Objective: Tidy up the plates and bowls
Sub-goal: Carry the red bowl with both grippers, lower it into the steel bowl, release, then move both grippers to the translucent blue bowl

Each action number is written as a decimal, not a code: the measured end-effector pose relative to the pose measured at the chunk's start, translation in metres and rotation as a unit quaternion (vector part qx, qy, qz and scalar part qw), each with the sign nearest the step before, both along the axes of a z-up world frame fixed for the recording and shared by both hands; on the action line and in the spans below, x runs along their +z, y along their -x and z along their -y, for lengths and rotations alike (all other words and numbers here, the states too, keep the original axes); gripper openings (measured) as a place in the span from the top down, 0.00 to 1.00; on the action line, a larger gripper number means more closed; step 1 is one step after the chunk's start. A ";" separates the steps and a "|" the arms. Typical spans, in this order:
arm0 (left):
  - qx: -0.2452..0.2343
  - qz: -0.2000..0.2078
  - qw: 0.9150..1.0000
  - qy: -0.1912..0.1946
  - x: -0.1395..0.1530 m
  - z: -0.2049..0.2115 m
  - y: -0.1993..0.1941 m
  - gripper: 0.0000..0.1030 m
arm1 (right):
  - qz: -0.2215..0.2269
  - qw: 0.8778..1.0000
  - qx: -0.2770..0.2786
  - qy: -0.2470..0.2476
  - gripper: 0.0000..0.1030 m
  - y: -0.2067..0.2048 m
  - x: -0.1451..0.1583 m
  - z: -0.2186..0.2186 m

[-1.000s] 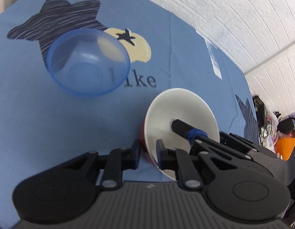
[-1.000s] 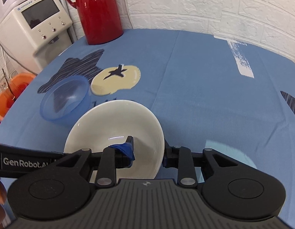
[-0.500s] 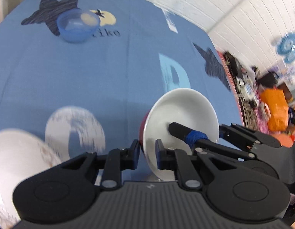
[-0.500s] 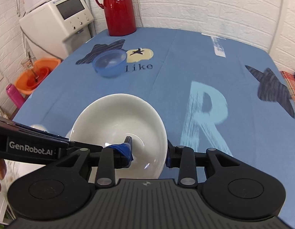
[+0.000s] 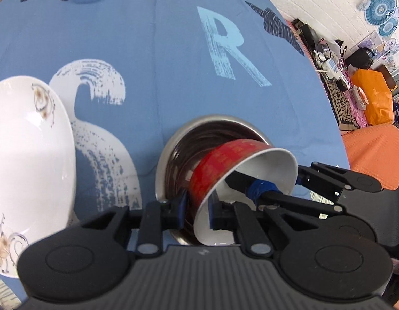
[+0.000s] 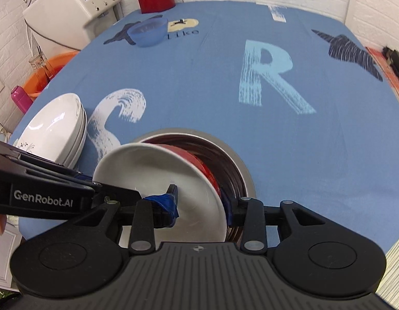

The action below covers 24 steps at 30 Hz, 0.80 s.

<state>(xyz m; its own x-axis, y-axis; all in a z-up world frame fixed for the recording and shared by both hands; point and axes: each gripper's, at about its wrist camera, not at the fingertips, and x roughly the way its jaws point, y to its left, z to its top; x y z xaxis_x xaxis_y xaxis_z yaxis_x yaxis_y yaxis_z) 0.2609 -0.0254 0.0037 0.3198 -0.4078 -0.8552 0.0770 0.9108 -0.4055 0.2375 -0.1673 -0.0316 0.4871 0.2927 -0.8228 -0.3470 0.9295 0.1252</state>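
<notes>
Both grippers are pinching the same red-and-white bowl (image 5: 233, 165) right now: the left gripper (image 5: 196, 210) is clamping its jaws on the near-left rim, one finger inside and one against the red wall, while the right gripper (image 6: 200, 204) is biting the opposite rim the same way. The bowl is sitting tilted between them, mouth tipping toward the cameras, its red base pointing forward and down. Directly ahead of and beneath both sets of jaws the steel bowl (image 6: 233, 152) is waiting, and the red base is already dipping past its rim. Off to the left of the jaws, the stacked white plates (image 6: 57, 129) are resting; far ahead, the blue bowl (image 6: 147, 32) is standing well apart.
</notes>
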 end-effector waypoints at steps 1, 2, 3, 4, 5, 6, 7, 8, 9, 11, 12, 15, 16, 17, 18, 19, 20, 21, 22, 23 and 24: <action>-0.002 -0.002 1.000 -0.001 0.000 -0.001 0.000 0.90 | -0.004 1.000 -0.006 -0.008 0.81 0.000 0.000 0.002; 0.001 0.002 1.000 0.000 0.002 -0.003 0.000 0.88 | -0.005 1.000 -0.012 -0.017 0.80 0.001 0.001 0.005; 0.001 0.011 1.000 0.001 0.005 -0.003 0.001 0.83 | -0.001 1.000 -0.016 -0.022 0.81 0.003 0.005 0.007; -0.002 0.021 1.000 0.002 0.010 -0.004 0.002 0.77 | 0.007 0.999 -0.018 -0.025 0.81 0.003 0.009 0.009; -0.001 0.029 1.000 0.004 0.015 -0.005 0.004 0.61 | 0.018 0.999 -0.020 -0.027 0.82 0.005 0.016 0.011; 0.002 0.038 0.999 0.007 0.022 -0.006 0.006 0.52 | 0.028 0.999 -0.024 -0.026 0.82 0.005 0.021 0.013; 0.000 0.049 0.999 0.013 0.028 -0.007 0.007 0.52 | 0.036 0.999 -0.027 -0.028 0.82 0.005 0.027 0.014; -0.006 0.059 0.998 0.015 0.035 -0.008 0.009 0.52 | 0.042 0.998 -0.030 -0.033 0.82 0.004 0.031 0.017; -0.010 0.070 0.997 0.015 0.042 -0.008 0.011 0.51 | 0.045 0.998 -0.033 -0.037 0.81 0.004 0.034 0.019; -0.012 0.089 0.996 0.016 0.053 -0.011 0.015 0.49 | 0.050 0.997 -0.036 -0.040 0.81 0.004 0.038 0.022; -0.014 0.100 0.995 0.016 0.059 -0.014 0.016 0.48 | 0.051 0.997 -0.038 -0.041 0.81 0.004 0.038 0.023; -0.004 0.118 0.993 0.015 0.065 -0.022 0.017 0.47 | 0.049 0.997 -0.040 -0.039 0.81 0.001 0.034 0.024; -0.001 0.122 0.992 0.013 0.066 -0.024 0.016 0.47 | 0.049 0.997 -0.041 -0.034 0.81 0.000 0.031 0.022; 0.006 0.123 0.992 0.009 0.065 -0.026 0.013 0.47 | 0.053 0.998 -0.040 -0.025 0.81 -0.002 0.029 0.020; 0.013 0.123 0.992 0.004 0.064 -0.028 0.012 0.47 | 0.059 0.997 -0.039 -0.012 0.81 -0.005 0.026 0.018; 0.017 0.124 0.992 -0.003 0.062 -0.029 0.010 0.47 | 0.066 0.997 -0.040 0.001 0.80 -0.007 0.024 0.017; 0.020 0.125 0.992 -0.012 0.059 -0.030 0.008 0.47 | 0.065 0.997 -0.040 0.003 0.79 -0.010 0.021 0.017; 0.024 0.122 0.992 -0.020 0.055 -0.030 0.005 0.47 | 0.060 0.997 -0.042 0.001 0.79 -0.013 0.019 0.019; 0.027 0.118 0.992 -0.020 0.051 -0.032 0.003 0.47 | 0.054 0.998 -0.043 -0.001 0.79 -0.015 0.016 0.020; 0.027 0.112 0.993 -0.018 0.047 -0.033 0.001 0.47 | 0.045 0.998 -0.039 -0.001 0.79 -0.015 0.013 0.019; 0.029 0.104 0.994 -0.016 0.044 -0.035 -0.001 0.47 | 0.043 0.998 -0.036 0.003 0.78 -0.015 0.011 0.018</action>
<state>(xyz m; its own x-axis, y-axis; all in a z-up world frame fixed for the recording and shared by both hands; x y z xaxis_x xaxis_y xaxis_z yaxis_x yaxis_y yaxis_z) 0.2620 0.0095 0.0478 0.5137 -0.3578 -0.7798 0.1032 0.9280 -0.3579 0.2524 -0.1857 -0.0209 0.5757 0.2491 -0.7788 -0.2876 0.9533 0.0924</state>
